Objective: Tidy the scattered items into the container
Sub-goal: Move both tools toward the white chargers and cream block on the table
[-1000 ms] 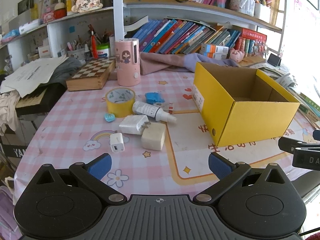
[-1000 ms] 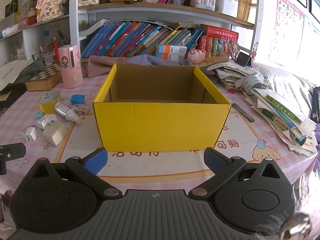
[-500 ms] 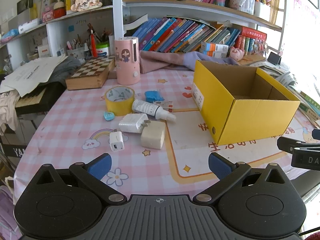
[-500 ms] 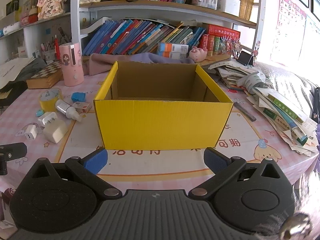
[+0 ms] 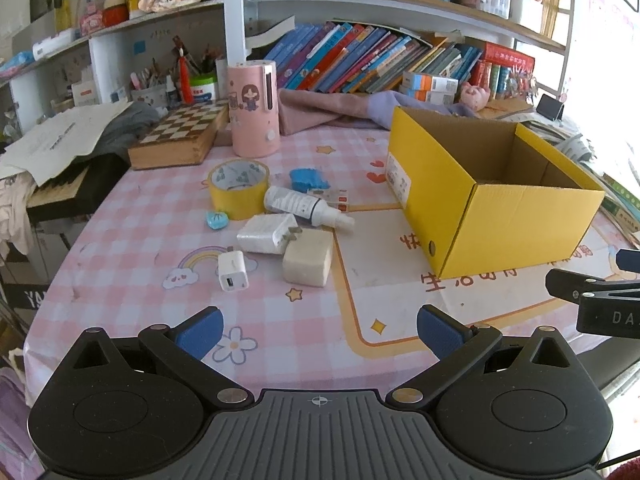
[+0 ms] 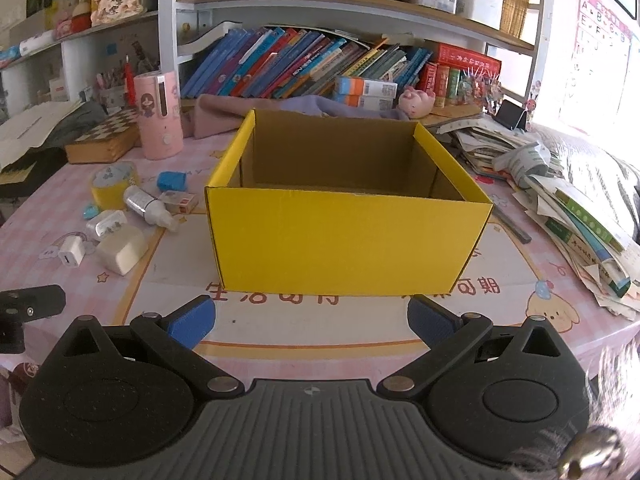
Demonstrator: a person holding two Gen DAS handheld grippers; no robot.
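One yellow box (image 6: 348, 248) stands open just ahead of the right gripper (image 6: 310, 316), whose jaws are spread and empty. The left gripper (image 5: 318, 330) is likewise spread and empty; ahead of it lie one tape roll (image 5: 239, 188), one bottle (image 5: 306, 206), one soap block (image 5: 308, 263), two white chargers (image 5: 266, 234) (image 5: 232, 271), touching or just beside each other.

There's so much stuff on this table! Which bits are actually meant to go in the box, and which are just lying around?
For the job:
yellow box
tape roll
white bottle
blue eraser
white plug adapter
small white charger
cream block
small blue clip

Just lying about:
pink dispenser
chessboard box
shelf books
paper pile
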